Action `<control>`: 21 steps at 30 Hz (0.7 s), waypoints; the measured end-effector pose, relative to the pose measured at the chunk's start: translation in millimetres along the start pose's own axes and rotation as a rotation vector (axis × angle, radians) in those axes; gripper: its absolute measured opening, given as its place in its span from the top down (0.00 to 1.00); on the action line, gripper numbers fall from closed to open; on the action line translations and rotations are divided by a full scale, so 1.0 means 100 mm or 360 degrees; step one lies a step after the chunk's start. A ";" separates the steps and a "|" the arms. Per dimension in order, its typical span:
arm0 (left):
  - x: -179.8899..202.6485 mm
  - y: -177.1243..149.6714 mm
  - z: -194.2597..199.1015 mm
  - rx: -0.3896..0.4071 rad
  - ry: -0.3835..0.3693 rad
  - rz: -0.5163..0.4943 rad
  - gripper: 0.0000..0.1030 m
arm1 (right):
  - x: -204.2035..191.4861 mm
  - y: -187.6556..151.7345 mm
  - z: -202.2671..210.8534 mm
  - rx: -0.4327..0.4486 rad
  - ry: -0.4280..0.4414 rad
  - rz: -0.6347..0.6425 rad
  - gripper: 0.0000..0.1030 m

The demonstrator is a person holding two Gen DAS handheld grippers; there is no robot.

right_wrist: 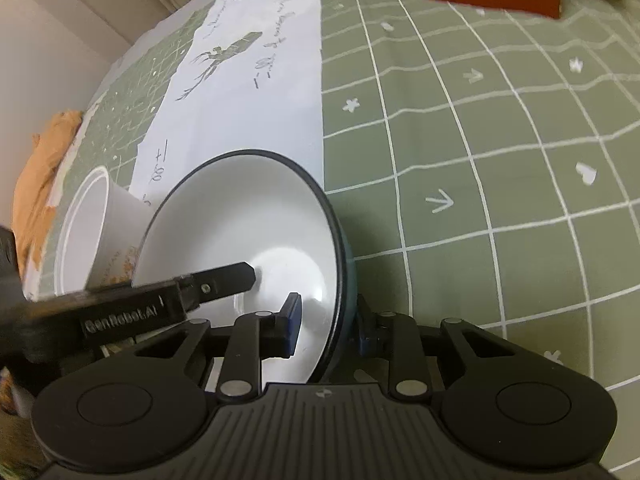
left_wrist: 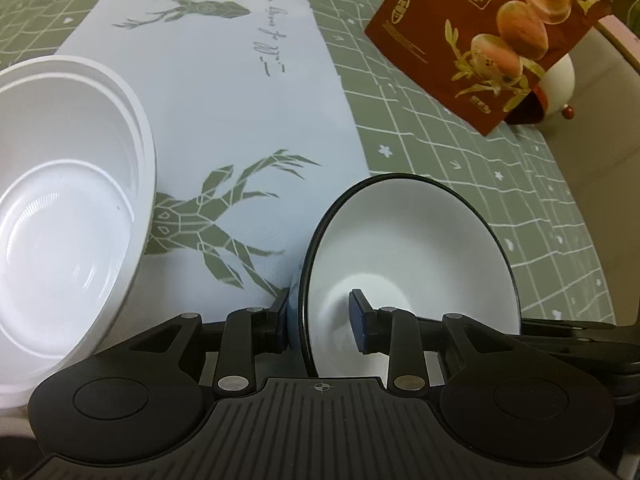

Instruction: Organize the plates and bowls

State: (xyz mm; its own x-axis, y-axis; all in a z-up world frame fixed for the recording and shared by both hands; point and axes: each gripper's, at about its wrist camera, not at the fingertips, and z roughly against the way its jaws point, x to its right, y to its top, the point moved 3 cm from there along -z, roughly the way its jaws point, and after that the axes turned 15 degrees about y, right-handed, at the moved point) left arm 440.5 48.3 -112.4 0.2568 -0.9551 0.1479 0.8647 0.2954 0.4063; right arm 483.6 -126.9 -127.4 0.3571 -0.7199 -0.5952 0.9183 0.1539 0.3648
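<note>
Bowl work is what I am doing now: a dark-rimmed bowl [left_wrist: 412, 256], glossy white inside with a thin black lip and a bluish outer wall, is standing tipped on its edge just above the tablecloth [left_wrist: 460, 152], and both grippers are straddling its rim from opposite sides. I am holding the left gripper [left_wrist: 322, 322] with one blue pad inside the bowl and the other behind the wall; the jaws are looking only loosely set around the rim, so I cannot tell whether they are truly clamping. The right gripper [right_wrist: 332, 322] is sitting the same way, one pad on the white inside and one against the outer wall, and its grip is equally unclear. To do this well, I am judging that one hand should be squeezing firmly before the other is letting go, since glazed ceramic is slick and a thin rim is offering little purchase. Nearby to the left, a stack of matte white plastic bowls [left_wrist: 68, 216] is lying, ridged at the rim and likely where this one is going. Further off, a reddish-brown snack bag [left_wrist: 492, 36] is standing on the green grid cloth.
</note>
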 end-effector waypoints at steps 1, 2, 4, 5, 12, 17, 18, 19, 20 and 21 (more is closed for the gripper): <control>0.01 -0.01 0.03 -0.0005 -0.0007 -0.0005 0.69 | -0.01 0.00 0.02 0.0006 -0.0015 0.0005 0.75; 0.02 -0.02 0.07 0.0002 -0.0011 -0.0012 0.69 | -0.02 0.00 0.04 0.0014 -0.0027 0.0007 0.75; 0.05 -0.03 0.20 0.0050 -0.0022 -0.0017 0.69 | -0.06 -0.01 0.13 0.0040 -0.0022 0.0008 0.75; 0.07 -0.03 0.28 0.0072 -0.0033 -0.0013 0.69 | -0.08 -0.02 0.19 0.0060 -0.0012 0.0013 0.75; 0.24 -0.13 0.94 0.0235 -0.0072 -0.0047 0.68 | -0.38 -0.16 0.76 0.0234 0.0031 0.0093 0.74; 0.32 -0.40 1.25 0.0251 -0.0088 -0.0060 0.68 | -0.55 -0.42 1.14 0.0269 0.0049 0.0142 0.74; 0.33 -0.46 1.28 0.0242 -0.0090 -0.0064 0.68 | -0.58 -0.49 1.19 0.0269 0.0048 0.0155 0.74; 0.33 -0.54 1.30 0.0225 -0.0093 -0.0066 0.68 | -0.61 -0.55 1.25 0.0266 0.0047 0.0168 0.74; 0.33 -0.61 1.31 0.0209 -0.0093 -0.0065 0.68 | -0.64 -0.62 1.30 0.0262 0.0049 0.0177 0.74; 0.33 -0.68 1.31 0.0189 -0.0089 -0.0067 0.68 | -0.66 -0.69 1.34 0.0257 0.0052 0.0182 0.74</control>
State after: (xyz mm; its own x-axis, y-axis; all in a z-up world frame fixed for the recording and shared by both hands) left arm 333.9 -0.3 -17.4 0.1941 -0.9649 0.1770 0.8161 0.2589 0.5167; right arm 373.9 -181.1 -17.5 0.4652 -0.6810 -0.5656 0.8331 0.1209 0.5397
